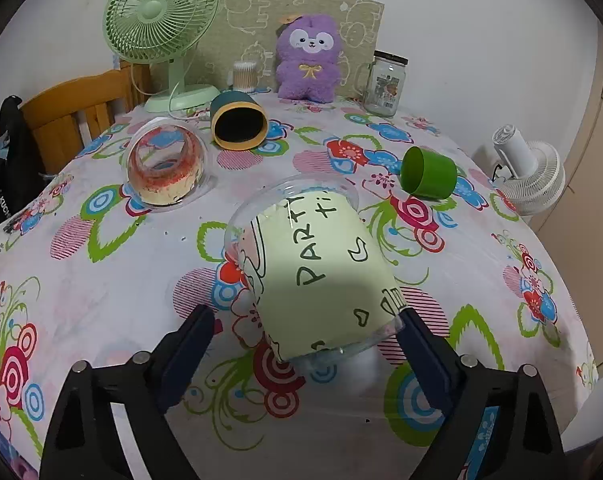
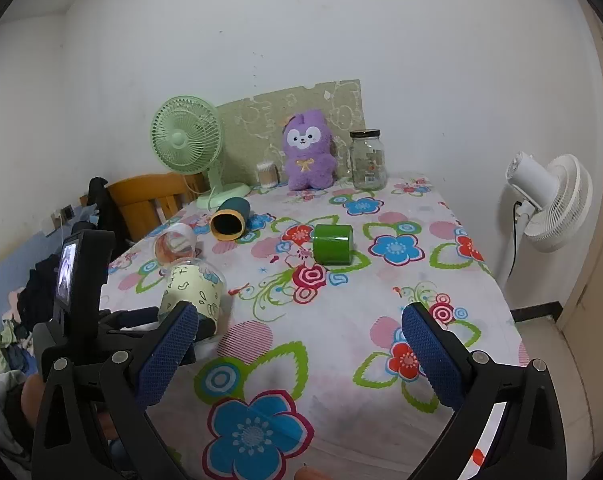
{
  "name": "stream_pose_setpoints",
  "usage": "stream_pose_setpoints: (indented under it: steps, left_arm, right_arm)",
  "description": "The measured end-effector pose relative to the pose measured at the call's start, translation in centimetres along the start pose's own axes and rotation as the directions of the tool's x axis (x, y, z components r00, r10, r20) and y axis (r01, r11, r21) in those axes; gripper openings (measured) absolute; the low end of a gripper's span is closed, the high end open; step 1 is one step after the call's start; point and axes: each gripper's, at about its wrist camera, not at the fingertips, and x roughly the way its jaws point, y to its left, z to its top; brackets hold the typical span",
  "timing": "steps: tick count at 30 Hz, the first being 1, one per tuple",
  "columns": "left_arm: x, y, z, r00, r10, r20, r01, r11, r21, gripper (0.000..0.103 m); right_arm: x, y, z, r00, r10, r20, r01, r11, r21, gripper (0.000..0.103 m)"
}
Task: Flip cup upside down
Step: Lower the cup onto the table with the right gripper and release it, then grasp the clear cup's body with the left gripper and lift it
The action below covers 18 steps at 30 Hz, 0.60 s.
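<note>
A clear plastic cup with a pale green "PARTY" sleeve lies on its side on the flowered tablecloth, mouth pointing away from me. My left gripper is open, its fingers either side of the cup's base; the right finger touches the base edge. The cup also shows in the right wrist view, with the left gripper beside it. My right gripper is open and empty above the table's near right part. Three more cups lie on their sides: a clear red-patterned one, a dark teal one and a green one.
At the back stand a green desk fan, a cotton swab box, a purple plush toy and a glass jar. A wooden chair is at the left edge, a white floor fan at the right.
</note>
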Motion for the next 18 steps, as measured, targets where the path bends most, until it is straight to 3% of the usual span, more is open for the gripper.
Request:
stream_pose_setpoints:
  steps: [3,8,10,12,13,18]
  left_arm:
    - [-0.01,0.05,0.06,1.000,-0.011,-0.002,0.011,1.000,0.001,0.081]
    - [0.08,0.33,0.20,1.000,-0.014,-0.009,0.014,1.000,-0.012,0.080]
    - [0.13,0.35,0.23,1.000,-0.015,-0.015,0.014,1.000,-0.018,0.082]
    - [0.27,0.32,0.28,0.999,-0.020,-0.029,0.020,1.000,-0.023,0.096]
    - [0.25,0.26,0.31,0.999,-0.020,-0.028,0.019,1.000,-0.024,0.098]
    - [0.01,-0.03,0.58,1.000,0.002,-0.001,-0.002,1.000,-0.014,0.101]
  right_arm:
    - [0.09,-0.10,-0.08,1.000,0.001,-0.002,-0.001,1.000,0.003,0.103]
    - [0.27,-0.07,-0.24,1.000,0.006,-0.008,-0.006,1.000,0.002,0.103]
    - [0.37,0.02,-0.32,1.000,0.009,-0.012,-0.009,1.000,-0.001,0.103]
    - [0.46,0.15,-0.40,1.000,0.011,-0.016,-0.011,1.000,-0.007,0.103]
    - [0.45,0.25,-0.44,1.000,0.011,-0.017,-0.011,1.000,-0.012,0.103]
    - [0.45,0.36,-0.40,1.000,0.009,-0.017,-0.009,1.000,-0.022,0.103]
